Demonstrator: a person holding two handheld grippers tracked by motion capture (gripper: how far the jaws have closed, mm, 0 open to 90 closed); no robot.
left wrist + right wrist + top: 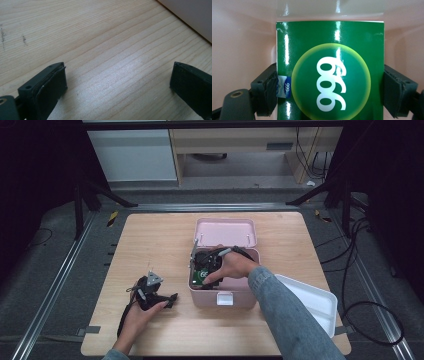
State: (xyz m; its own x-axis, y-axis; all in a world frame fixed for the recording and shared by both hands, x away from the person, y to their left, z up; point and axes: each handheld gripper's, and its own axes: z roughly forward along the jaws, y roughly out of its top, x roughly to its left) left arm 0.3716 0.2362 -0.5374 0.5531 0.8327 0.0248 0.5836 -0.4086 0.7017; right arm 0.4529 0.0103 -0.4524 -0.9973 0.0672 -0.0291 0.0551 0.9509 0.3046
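Note:
A glossy green box [329, 50] printed with white digits in a yellow-green circle sits between the jaws of my right gripper [330, 92], whose pads press on both its side edges. It hangs inside an open pink case [242, 45]. In the high view the right gripper [204, 270] reaches down into the pink case [225, 301], its lid [225, 231] tipped back, with the green box [201, 275] showing at the case's left side. My left gripper [171, 298] rests on the table left of the case. Its jaws stand wide apart over bare wood [100, 37], so the left gripper [118, 75] is open and holds nothing.
A white tray [312, 301] lies at the table's right front corner, partly under the person's sleeve. The pink case's corner [190, 15] shows just ahead of the left gripper. Cables and black stand legs surround the table on the floor.

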